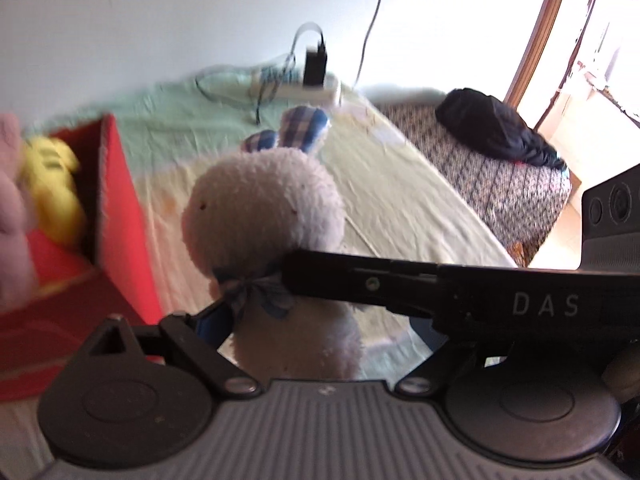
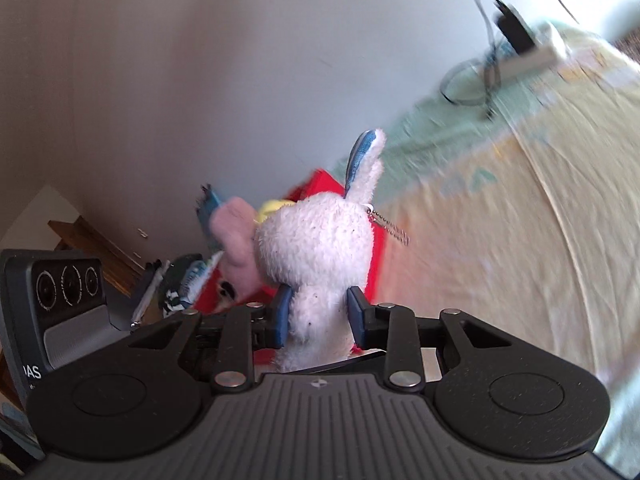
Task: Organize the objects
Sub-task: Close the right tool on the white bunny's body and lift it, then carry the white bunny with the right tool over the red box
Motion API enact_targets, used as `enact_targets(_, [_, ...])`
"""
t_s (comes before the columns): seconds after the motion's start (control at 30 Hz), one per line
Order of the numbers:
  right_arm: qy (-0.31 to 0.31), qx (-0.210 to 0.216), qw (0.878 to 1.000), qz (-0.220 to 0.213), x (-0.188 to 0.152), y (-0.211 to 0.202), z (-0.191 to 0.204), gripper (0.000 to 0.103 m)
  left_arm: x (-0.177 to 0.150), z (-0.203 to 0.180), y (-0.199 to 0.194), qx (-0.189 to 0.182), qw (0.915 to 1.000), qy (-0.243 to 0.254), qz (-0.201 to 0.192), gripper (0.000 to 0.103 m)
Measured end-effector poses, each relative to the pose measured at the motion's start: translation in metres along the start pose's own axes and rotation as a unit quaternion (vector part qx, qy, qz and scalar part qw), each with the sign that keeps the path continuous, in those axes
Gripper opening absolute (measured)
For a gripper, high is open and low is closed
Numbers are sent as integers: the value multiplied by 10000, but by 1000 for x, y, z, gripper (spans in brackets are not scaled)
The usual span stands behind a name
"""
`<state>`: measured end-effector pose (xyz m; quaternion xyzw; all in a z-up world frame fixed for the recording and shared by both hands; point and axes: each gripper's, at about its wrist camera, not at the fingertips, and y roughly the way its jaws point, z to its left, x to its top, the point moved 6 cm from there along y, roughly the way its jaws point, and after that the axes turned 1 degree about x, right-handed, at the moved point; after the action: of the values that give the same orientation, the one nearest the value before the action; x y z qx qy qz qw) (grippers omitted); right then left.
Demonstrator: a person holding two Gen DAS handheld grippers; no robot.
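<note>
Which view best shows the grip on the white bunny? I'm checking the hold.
The right wrist view: both fingers pinch the white bunny at its body. The left wrist view shows its face, with the right hand-held gripper crossing in front.

wall [image 1: 160, 20]: plain white | bed sheet [image 1: 400, 208]: pale green-yellow, wrinkled | door frame [image 1: 536, 40]: wooden, bright daylight beyond | floor [image 1: 560, 240]: light

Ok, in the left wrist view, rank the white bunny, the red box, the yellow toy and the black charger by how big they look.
1. white bunny and red box, too close to rank; the bunny is nearest, the box cut off
2. yellow toy
3. black charger, farthest away
</note>
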<state>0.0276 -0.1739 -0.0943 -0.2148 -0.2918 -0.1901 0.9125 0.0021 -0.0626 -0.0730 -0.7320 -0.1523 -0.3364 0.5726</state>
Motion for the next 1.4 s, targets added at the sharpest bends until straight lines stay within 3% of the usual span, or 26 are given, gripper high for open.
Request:
enact_targets(0.23, [-573,168,9978,-277,7,23,52,32,14,30,-45,100,9977,75,-663,91])
enact_targets(0.57, [-995,457,9938,-203,-6,114,128,32,10,128,-102,376,9937,-148,-1045,89])
enact_targets(0.8, [-1014,512,9935,109,-17,172,157,32,-1,206,-118,574,9928,-432,-960,89])
enact_targets(1.0, [-1194,286,9911,520,-27,218,169,31,-12,255,-118,717,9915,-710,-822,91])
enact_targets(1.2, [-1116,139,9903,811,-28,240,169,31,-19,288,-106,545,9897,-1177,-601,92])
enact_targets(1.4, [-1234,-203,9873,984,-36,242,157,27,-22,295,-87,490,9920,-1104,-378,92])
